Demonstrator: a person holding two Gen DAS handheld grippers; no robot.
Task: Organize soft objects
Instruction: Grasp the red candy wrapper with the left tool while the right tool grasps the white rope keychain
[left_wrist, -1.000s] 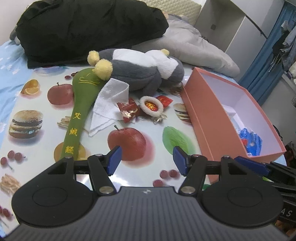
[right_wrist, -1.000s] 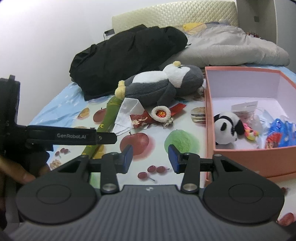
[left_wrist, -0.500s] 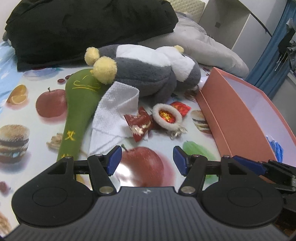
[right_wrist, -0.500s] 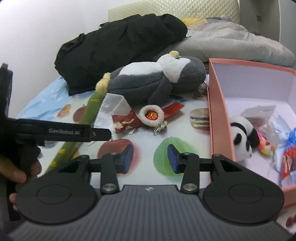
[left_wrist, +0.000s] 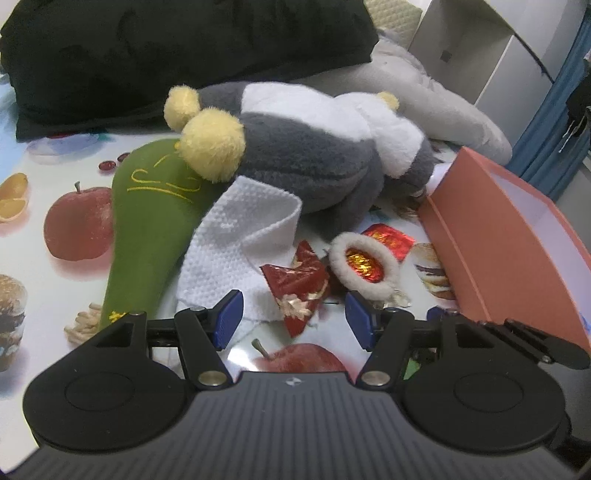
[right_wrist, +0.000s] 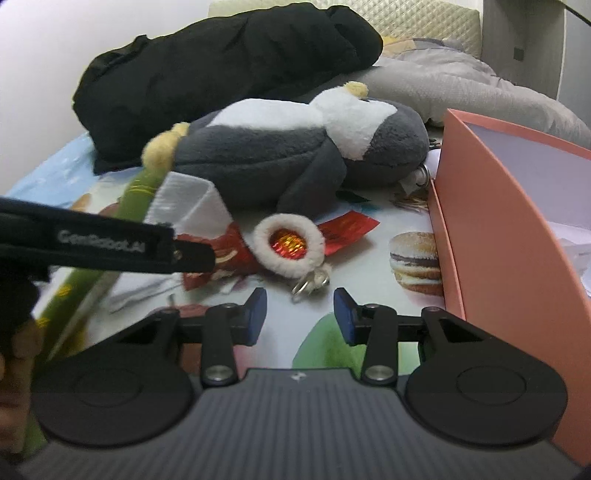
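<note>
Both of my hands have come forward and down toward the pile, so the clutter now fills each view where a second ago I saw the whole spread; I judge I am closing in for the next pick.

Starting at the left edge of the worktop (left_wrist: 33, 236), with its fruit-print cover, the green plush stick (left_wrist: 147, 229) lies lengthwise, its wide end tucked under the yellow feet of the grey penguin plush (left_wrist: 295, 162). A white cloth (left_wrist: 236, 243) leans on the stick. Next come a red foil packet (left_wrist: 295, 288) and the fur-rimmed charm (left_wrist: 360, 269), just beside each other at mid-worktop.

My left gripper (left_wrist: 293, 319) has its fingers spread and empty, the red packet lying just beyond and between them. My right gripper (right_wrist: 299, 314) is also empty, fingers parted, lined up short of the charm's metal ring.

At the right edge stands the orange box (right_wrist: 491, 221). Its contents are now cut off in both views. The left gripper's body blocks part of the right view, and whatever lies under the penguin I cannot see.
</note>
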